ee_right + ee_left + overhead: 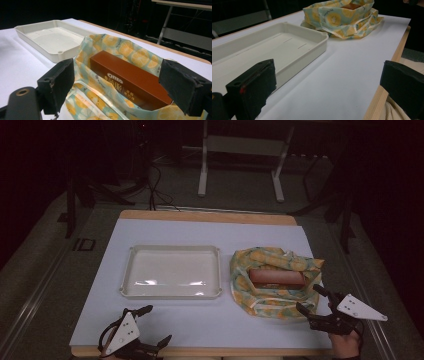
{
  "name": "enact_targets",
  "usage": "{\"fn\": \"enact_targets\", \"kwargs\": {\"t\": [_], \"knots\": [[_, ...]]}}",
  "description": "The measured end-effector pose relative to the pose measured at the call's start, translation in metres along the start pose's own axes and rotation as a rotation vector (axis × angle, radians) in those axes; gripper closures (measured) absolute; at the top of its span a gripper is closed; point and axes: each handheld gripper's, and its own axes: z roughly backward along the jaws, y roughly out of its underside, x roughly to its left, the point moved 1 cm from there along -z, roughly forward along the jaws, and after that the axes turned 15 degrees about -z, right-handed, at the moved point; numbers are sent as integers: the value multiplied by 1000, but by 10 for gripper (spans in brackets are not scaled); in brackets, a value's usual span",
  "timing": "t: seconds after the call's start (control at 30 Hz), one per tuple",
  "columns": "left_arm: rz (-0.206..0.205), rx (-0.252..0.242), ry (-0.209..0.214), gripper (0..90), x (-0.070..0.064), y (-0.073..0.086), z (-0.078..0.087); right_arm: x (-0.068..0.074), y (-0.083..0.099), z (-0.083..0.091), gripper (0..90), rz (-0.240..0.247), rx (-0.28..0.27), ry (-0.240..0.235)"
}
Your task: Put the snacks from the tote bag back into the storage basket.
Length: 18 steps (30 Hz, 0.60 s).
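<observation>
Your right hand-held gripper (pixel 117 87) is wide open, empty, lower frame; closing now risks snagging the bag (pixel 117 47) fabric, not the box (pixel 130 80).

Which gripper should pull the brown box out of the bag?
Right. The right gripper is open at the fabric bag, jaws either side of the brown box. The left gripper sits near the empty tray.

Bag folds (pixel 130 53) around brown box (pixel 130 80)
</observation>
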Motion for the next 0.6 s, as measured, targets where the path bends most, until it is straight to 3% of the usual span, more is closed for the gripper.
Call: {"fn": "enact_targets", "kwargs": {"t": [0.13,0.33,0.47,0.53,0.6], "knots": [[-6,6,4,7,-1,0,-1,0,-3,2,132,-20,32,-51],[-4,6,3,8,-1,0,-1,4,-10,5,118,-13,23,-128],[-3,7,3,7,-1,0,-2,8,-18,1,116,19,33,-132],[-3,6,3,7,-1,0,-2,9,-24,-1,112,39,33,-106],[-3,6,3,8,0,0,-2,8,-30,-2,113,58,35,-119]]}}
